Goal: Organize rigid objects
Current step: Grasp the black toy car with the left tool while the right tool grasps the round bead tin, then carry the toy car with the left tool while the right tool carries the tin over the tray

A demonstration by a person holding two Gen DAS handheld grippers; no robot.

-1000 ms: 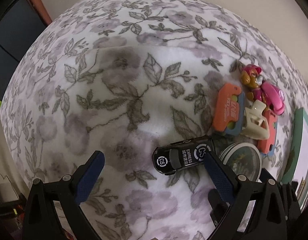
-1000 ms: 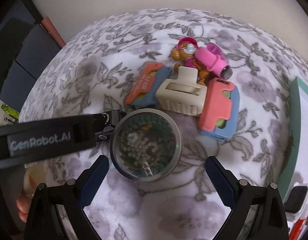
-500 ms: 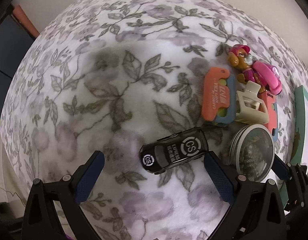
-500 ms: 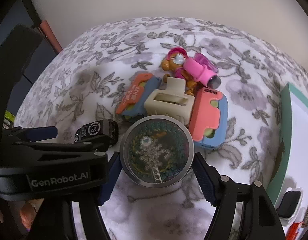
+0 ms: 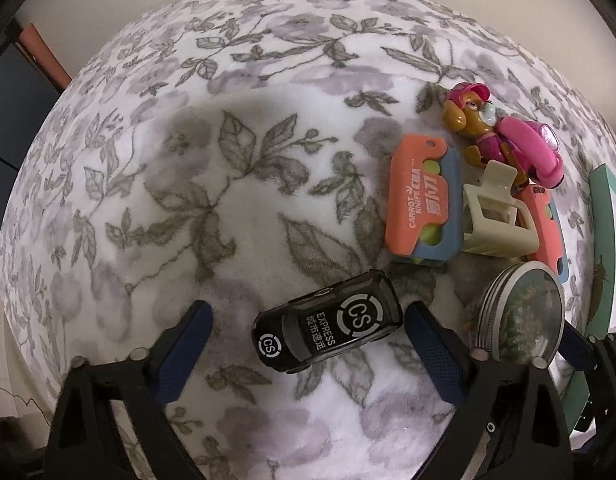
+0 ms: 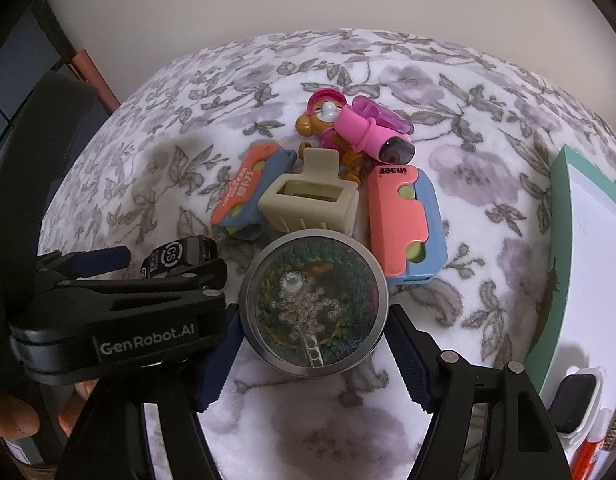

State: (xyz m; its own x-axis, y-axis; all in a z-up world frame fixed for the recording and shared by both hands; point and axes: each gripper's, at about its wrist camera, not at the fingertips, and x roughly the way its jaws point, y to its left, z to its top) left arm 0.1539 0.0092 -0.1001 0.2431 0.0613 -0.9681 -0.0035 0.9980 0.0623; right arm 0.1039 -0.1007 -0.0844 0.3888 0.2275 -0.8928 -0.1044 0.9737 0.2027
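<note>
A black toy car (image 5: 327,324) marked "CS EXPRESS" lies on the floral blanket (image 5: 228,180) between the fingers of my open left gripper (image 5: 308,334), near the right finger; it also shows in the right wrist view (image 6: 180,258). My right gripper (image 6: 313,322) is shut on a round clear-lidded tin (image 6: 313,304) filled with beads, which also shows in the left wrist view (image 5: 521,318). Behind the tin lie a cream hair claw (image 6: 308,204), two orange-and-blue carrot knives (image 6: 403,224) (image 5: 421,204) and a pink puppy figure (image 6: 347,128).
A teal-edged white box (image 6: 567,260) stands at the right of the blanket. A black-and-white small case (image 6: 575,404) lies on it near the right wrist view's lower right. The left gripper body (image 6: 108,320) crowds the tin's left side.
My right gripper has closed in on the tin and now grips it. My left gripper has moved forward so the toy car sits between its fingers.
</note>
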